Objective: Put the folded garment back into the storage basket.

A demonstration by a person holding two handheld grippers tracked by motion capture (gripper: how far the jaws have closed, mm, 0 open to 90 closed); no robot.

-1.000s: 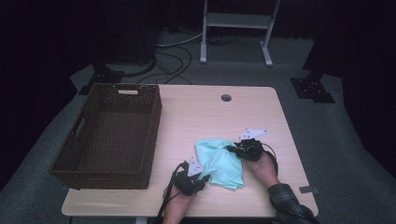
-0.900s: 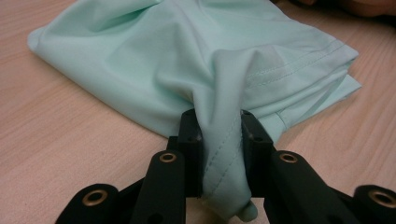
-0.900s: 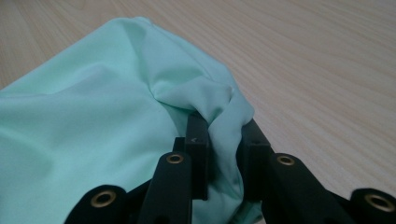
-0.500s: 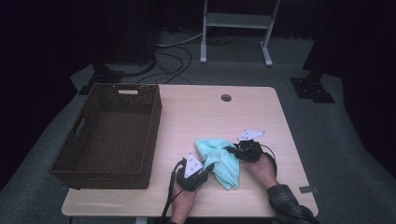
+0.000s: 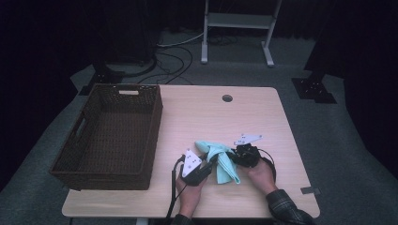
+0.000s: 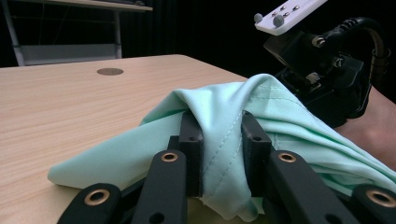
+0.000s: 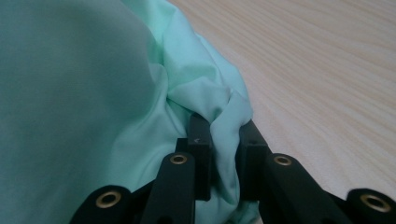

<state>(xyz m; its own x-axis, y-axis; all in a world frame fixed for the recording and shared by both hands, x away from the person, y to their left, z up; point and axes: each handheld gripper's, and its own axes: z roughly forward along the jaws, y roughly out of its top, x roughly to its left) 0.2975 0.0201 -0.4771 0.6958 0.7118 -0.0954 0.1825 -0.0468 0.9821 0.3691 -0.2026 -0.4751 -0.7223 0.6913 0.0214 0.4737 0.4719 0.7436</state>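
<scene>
1. High view. The mint-green cloth (image 5: 221, 161) lies bunched on the worktop (image 5: 263, 122), near its front edge and between the two tools. The left gripper (image 5: 208, 167) holds the cloth's left side and the right gripper (image 5: 233, 157) its right side, so the bundle runs jaw to jaw, with a loose tail hanging toward the person. The two hands stand about equally near to it. The wicker basket (image 5: 112, 133) sits well apart, to the left of the left gripper. Bare wood lies open beyond the cloth and to its right, as far as the cable hole (image 5: 227, 98).

2. Left gripper view. The left gripper (image 6: 218, 154) has its jaws drawn narrow and clamped on a stitched fold of cloth (image 6: 219, 116), which rises between them and drapes ahead and to both sides. The right gripper's body (image 6: 327, 70) stands just beyond the cloth, up and to the right. Open worktop (image 6: 70, 102) stretches ahead to the left.

3. Right gripper view. The right gripper (image 7: 225, 154) likewise pinches a narrow ridge of cloth (image 7: 93, 93) between its jaws. The bulk of the fabric lies to the left of the jaws; clear worktop (image 7: 327, 70) runs to their right. Judged from this, any spreading pull has room on that side.
</scene>
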